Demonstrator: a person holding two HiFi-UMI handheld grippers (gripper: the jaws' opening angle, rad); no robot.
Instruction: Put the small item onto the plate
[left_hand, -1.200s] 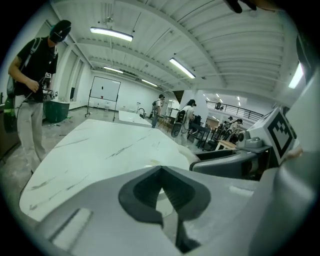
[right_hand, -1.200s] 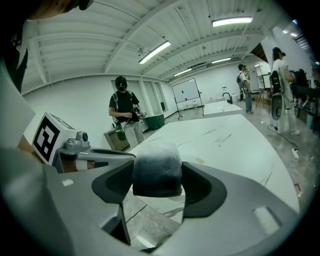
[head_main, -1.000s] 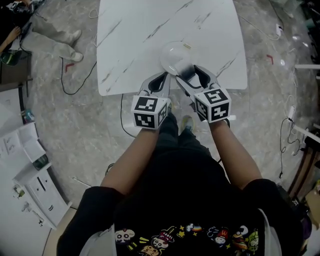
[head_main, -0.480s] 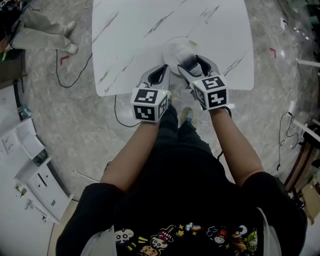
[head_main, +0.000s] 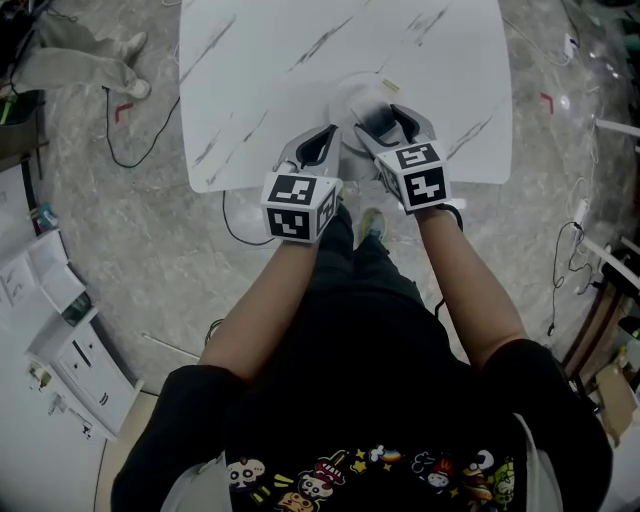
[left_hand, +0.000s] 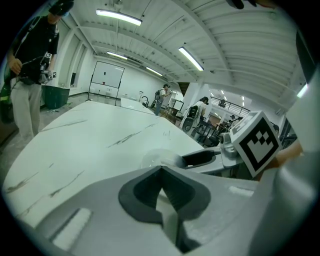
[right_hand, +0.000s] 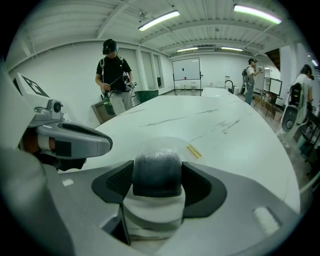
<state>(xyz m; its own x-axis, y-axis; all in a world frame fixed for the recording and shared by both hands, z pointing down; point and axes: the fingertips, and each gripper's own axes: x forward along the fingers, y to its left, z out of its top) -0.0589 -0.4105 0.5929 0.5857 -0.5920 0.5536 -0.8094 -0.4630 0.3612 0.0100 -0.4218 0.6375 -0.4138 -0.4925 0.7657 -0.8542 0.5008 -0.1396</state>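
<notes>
The small item, a white piece with a rounded dark grey top, sits between the jaws of my right gripper, which is shut on it. In the head view this right gripper holds the item over the near edge of the clear round plate on the white marble table. The left gripper hovers just left of the plate, near the table's front edge. Its jaws are shut with nothing in them. From there the plate lies just ahead.
A small yellow sticker lies on the table beyond the plate. A person stands past the table's far left side. Cables trail over the stone floor, and white shelving stands at the left.
The right gripper has carried the small item a little forward, further over the plate. The left gripper has kept its place beside it.
</notes>
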